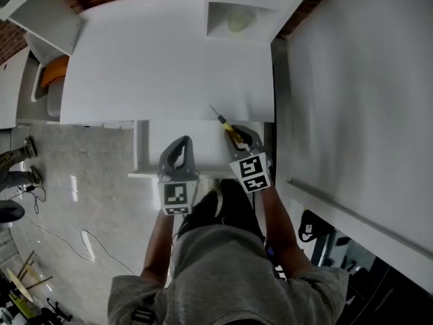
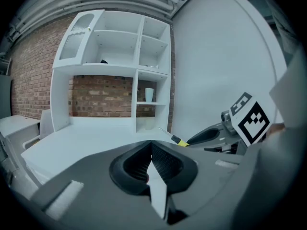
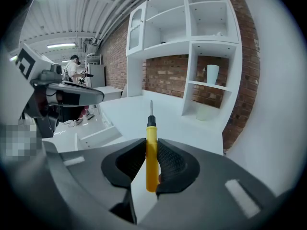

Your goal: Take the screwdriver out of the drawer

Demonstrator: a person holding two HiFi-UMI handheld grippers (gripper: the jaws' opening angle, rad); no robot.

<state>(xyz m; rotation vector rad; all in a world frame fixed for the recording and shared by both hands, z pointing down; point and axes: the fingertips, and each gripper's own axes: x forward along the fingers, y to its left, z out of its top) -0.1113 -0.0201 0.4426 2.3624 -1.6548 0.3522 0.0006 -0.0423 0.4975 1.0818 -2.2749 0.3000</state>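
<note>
1. Your right gripper is clenched on the screwdriver. In the right gripper view its pads press both sides of the yellow handle, and the metal shaft sticks out ahead of the jaws.
2. In the head view the screwdriver sits just right of centre, held up over the open drawer. Its tip points toward the upper left, over the front edge of the white desk.
3. Your left gripper is at centre frame, just left of the right one, also over the drawer. Its jaws are closed together with nothing between them.
4. A white shelf unit stands at the top of the frame.
</note>
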